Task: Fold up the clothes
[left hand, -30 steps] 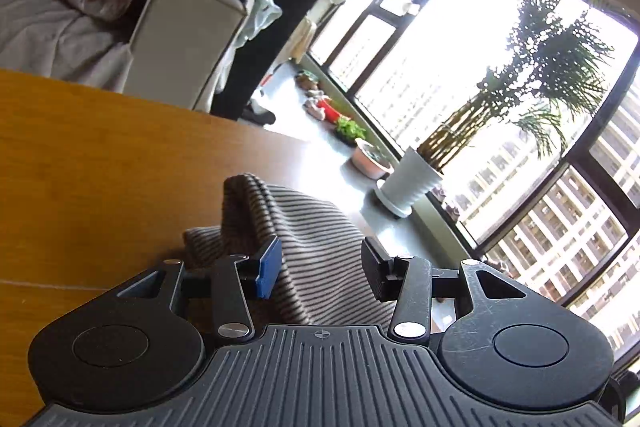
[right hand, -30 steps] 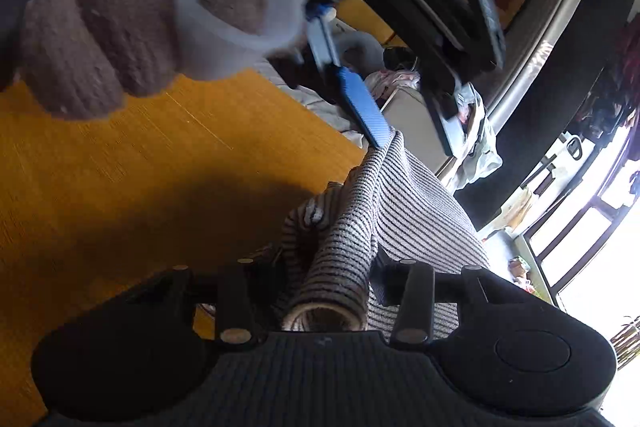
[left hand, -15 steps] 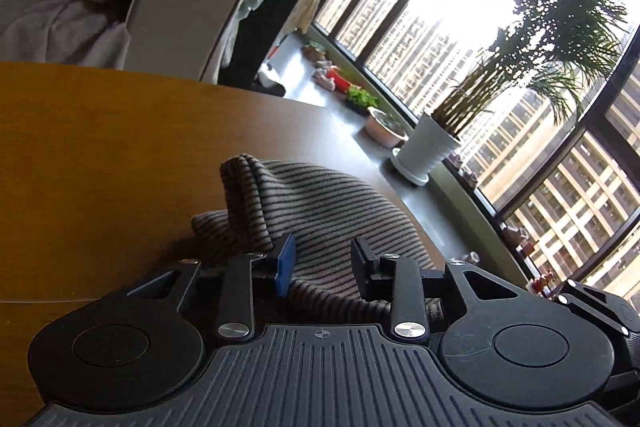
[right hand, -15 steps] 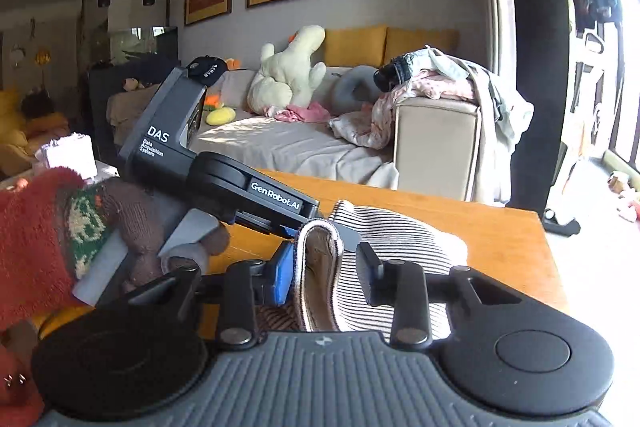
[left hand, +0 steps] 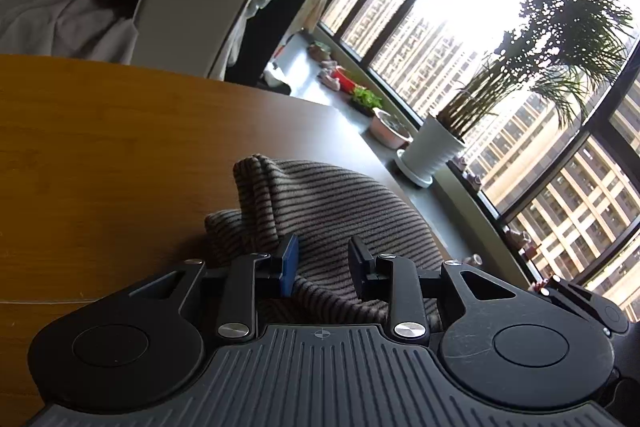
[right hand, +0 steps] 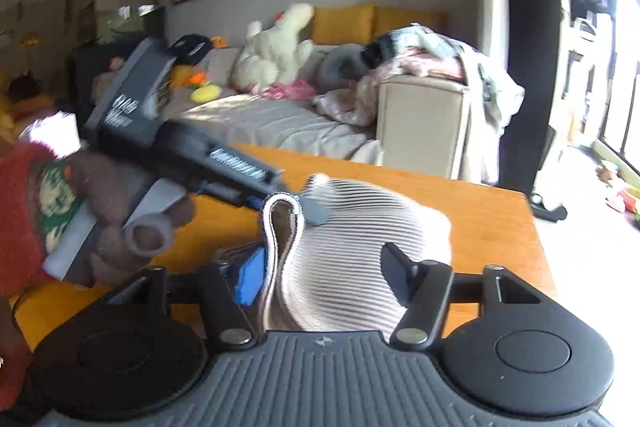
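A striped knit garment (left hand: 320, 203) lies bunched on the wooden table (left hand: 100, 147). My left gripper (left hand: 322, 261) is open, its fingers on either side of a low fold of the cloth, not pinching it. In the right wrist view the same garment (right hand: 360, 227) rests on the table (right hand: 492, 223). My right gripper (right hand: 320, 277) is open wide; a cuff edge stands up beside its blue left pad (right hand: 250, 281). The left gripper's body (right hand: 172, 147), held by a gloved hand (right hand: 120, 211), reaches the cuff from the left.
A sofa (right hand: 288, 123) piled with clothes and plush toys stands behind the table. Its beige armrest (left hand: 192, 7) is close to the table's far edge. A potted plant (left hand: 432, 151) and bowls stand on the window ledge to the right.
My right gripper has opened wide and released the cuff it was pinching. My left gripper has opened slightly and stays over the garment. The right view swung up from the table to level.
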A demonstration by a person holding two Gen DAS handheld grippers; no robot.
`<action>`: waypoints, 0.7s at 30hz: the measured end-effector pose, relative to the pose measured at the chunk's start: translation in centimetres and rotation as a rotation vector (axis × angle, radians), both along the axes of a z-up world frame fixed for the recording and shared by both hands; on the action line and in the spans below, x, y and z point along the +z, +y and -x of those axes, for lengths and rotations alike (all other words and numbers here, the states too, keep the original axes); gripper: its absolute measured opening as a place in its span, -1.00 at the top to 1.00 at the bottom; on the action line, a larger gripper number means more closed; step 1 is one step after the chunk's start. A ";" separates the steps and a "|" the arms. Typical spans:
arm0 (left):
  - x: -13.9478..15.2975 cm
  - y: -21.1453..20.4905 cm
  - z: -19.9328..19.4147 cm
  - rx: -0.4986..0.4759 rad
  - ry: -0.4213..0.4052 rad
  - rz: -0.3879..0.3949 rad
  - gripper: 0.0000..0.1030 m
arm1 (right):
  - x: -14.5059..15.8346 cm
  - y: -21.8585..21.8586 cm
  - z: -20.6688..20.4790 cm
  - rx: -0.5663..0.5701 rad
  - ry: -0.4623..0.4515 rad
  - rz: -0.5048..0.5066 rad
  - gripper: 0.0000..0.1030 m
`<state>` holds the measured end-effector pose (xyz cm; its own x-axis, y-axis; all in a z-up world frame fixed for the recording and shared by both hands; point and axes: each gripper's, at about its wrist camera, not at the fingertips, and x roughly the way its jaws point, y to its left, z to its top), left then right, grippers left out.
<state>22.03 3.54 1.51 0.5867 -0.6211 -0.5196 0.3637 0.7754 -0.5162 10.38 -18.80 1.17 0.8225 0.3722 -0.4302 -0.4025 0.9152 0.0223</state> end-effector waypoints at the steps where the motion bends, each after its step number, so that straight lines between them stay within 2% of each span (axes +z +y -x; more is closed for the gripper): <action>1: 0.0 0.1 0.0 0.003 0.000 0.000 0.39 | -0.1 -1.3 -0.4 -0.047 0.021 -0.035 -0.54; 5: 0.0 0.0 0.1 0.008 0.000 -0.002 0.39 | -2.5 -4.2 -3.5 -0.136 0.164 -0.178 -0.55; 7: 0.0 0.0 0.2 0.005 -0.006 -0.009 0.39 | -4.0 -5.3 -5.2 -0.164 0.242 -0.253 -0.62; 11: -0.1 0.2 0.1 -0.002 -0.003 0.001 0.39 | -6.3 -6.2 -7.7 -0.119 0.377 -0.453 -0.64; 12: -0.2 0.3 0.0 -0.004 0.000 0.007 0.39 | -6.7 -6.1 -8.3 -0.099 0.412 -0.483 -0.59; 13: -0.2 0.4 0.0 -0.005 0.002 0.012 0.39 | -6.5 -5.9 -8.6 -0.084 0.422 -0.487 -0.43; 14: -0.3 0.5 0.0 -0.002 0.000 0.009 0.39 | -6.2 -5.8 -8.8 -0.067 0.425 -0.489 -0.40; 16: -0.4 0.7 0.0 0.003 -0.003 0.004 0.39 | -4.7 -5.7 -8.4 -0.028 0.367 -0.487 -0.14; 19: -0.6 1.3 -0.4 0.015 0.008 0.020 0.36 | -3.1 -5.6 -8.3 0.003 0.312 -0.478 -0.11; 21: -0.8 1.8 -0.7 0.021 0.027 0.047 0.36 | -3.2 -4.9 -8.4 -0.027 0.305 -0.388 -0.12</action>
